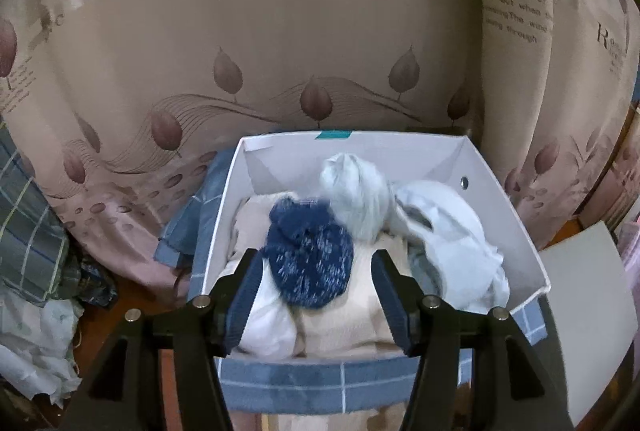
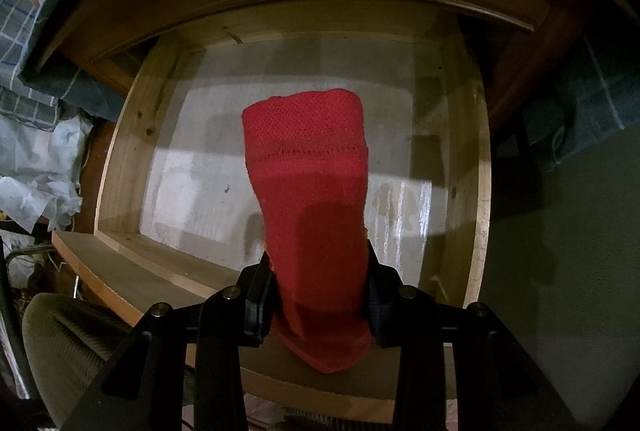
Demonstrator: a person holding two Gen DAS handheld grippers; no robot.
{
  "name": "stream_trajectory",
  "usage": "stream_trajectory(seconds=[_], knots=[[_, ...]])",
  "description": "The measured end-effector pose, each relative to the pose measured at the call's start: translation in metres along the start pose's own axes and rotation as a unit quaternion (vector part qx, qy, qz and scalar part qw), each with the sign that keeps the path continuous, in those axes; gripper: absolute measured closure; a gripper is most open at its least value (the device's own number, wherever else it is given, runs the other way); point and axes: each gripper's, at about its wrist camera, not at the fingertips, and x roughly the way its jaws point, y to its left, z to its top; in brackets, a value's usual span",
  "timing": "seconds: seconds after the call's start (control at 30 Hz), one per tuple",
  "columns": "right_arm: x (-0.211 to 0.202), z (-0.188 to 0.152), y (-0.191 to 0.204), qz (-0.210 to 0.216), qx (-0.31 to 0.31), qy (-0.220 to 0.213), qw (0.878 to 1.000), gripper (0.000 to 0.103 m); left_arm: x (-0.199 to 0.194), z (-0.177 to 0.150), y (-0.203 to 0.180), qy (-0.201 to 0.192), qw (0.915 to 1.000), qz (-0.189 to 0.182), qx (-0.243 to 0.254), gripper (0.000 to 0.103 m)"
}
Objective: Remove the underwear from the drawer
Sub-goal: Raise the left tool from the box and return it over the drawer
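Note:
In the right wrist view my right gripper (image 2: pixel 318 295) is shut on a red piece of underwear (image 2: pixel 308 167) and holds it above the open wooden drawer (image 2: pixel 120 147), whose pale bottom shows bare. In the left wrist view my left gripper (image 1: pixel 316 291) is open and empty over a white box (image 1: pixel 508 215). The box holds a dark blue speckled garment (image 1: pixel 308 259), a grey one (image 1: pixel 356 191), a pale blue one (image 1: pixel 444 231) and beige cloth (image 1: pixel 348 315). The blue garment lies between my left fingers.
A leaf-print curtain (image 1: pixel 280 43) hangs behind the box. The box sits on blue checked fabric (image 1: pixel 288 383). Crumpled white paper (image 2: pixel 36 167) lies left of the drawer. A white board (image 1: pixel 588 311) stands to the right of the box.

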Motion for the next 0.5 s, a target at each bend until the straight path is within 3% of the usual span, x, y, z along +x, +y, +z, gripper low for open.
stream_trajectory(seconds=[0.33, 0.5], knots=[[0.001, 0.002, 0.003, -0.014, -0.006, 0.001, 1.0, 0.069, -0.02, -0.079, 0.011, 0.002, 1.0, -0.002, -0.009, 0.045], [-0.001, 0.001, 0.005, -0.025, -0.009, -0.005, 1.0, 0.069, -0.009, -0.135, 0.01, 0.014, 0.9997, 0.019, -0.009, 0.045]])
